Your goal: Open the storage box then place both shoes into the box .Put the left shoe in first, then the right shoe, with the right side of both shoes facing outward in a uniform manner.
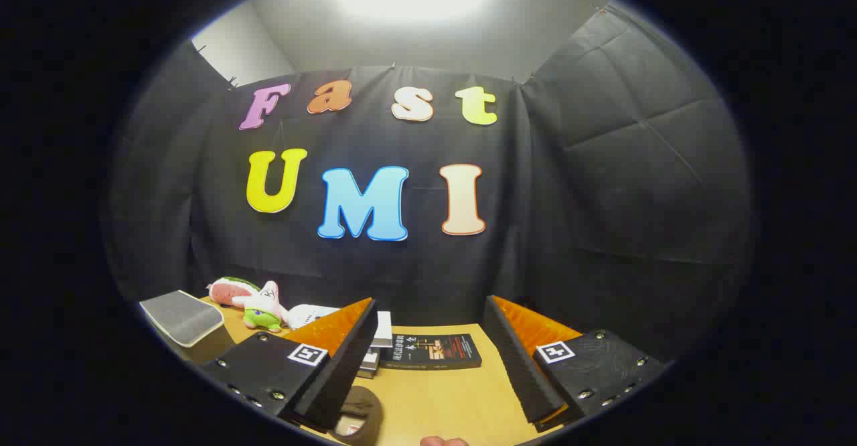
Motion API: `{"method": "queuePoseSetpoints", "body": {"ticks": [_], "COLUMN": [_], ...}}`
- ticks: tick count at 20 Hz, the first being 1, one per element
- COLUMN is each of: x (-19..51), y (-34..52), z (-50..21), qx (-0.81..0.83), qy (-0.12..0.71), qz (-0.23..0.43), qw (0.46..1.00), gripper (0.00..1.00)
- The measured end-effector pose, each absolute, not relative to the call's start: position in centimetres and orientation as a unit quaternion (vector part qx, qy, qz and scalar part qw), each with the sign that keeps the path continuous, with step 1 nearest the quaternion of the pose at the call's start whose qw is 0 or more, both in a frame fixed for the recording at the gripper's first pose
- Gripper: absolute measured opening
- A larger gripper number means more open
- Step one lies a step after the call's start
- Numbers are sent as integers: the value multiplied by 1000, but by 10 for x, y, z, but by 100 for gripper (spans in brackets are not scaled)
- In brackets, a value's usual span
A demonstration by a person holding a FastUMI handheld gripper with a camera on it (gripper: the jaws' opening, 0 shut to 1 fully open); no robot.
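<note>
Black cloth backs the wooden desk, where the tool gapes wide and empty, no shoe or storage box identifiable yet, so grip judgement must wait.

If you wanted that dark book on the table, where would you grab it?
By its near long edge, coming in low from the gripper's side. The book lies flat on the table, just beyond the open gripper, long side across, so one finger would go over the cover and one under the edge. That is only a judgement: its thickness is hard to tell.
</note>
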State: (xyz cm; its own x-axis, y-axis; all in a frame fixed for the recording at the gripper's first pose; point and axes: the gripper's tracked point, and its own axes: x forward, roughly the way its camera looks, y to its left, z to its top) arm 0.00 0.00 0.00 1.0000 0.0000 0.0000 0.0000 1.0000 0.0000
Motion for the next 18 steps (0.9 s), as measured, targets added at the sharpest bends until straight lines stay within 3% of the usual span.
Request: {"method": "queuePoseSetpoints", "body": {"ticks": [18], "x": [36], "y": [99], "z": [28], "qx": [-1], "qy": [-11], "qz": [39], "qw": [999], "gripper": [96]}}
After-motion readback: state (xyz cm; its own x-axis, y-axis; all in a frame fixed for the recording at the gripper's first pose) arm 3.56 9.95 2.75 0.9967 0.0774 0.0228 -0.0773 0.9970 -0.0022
